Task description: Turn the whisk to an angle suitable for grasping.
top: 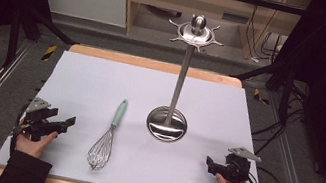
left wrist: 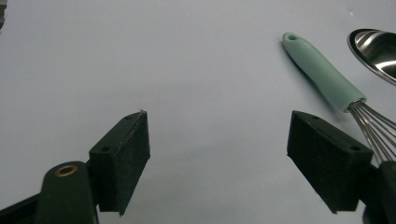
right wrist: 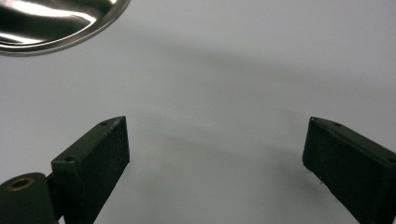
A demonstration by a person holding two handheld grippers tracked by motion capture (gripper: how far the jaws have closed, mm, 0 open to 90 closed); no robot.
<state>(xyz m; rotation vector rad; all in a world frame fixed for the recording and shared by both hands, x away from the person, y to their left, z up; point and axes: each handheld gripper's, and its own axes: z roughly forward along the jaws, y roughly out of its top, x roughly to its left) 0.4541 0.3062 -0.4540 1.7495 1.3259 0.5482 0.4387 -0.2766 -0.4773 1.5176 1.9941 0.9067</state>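
Entry, opening stage: nothing was yet grasped. One whisk [top: 106,138] with a mint-green handle lay flat on the pale surface [top: 86,83], wire head toward the person, handle pointing away, just left of the stand's base and apart from it. One steel utensil stand [top: 180,76] stood upright at mid-surface: one round base, one post, one hooked crown at the top, all hooks empty. Two tongs: the left tongs [top: 68,122] rested at the near left edge, jaws spread wide, empty; in the left gripper view the whisk handle [left wrist: 322,72] lay ahead and to the right of them. The right tongs [top: 209,163] rested at the near right, jaws equally wide, empty. Step judged: the approach. The next move probably called for the left tongs to travel to the handle and close across it.
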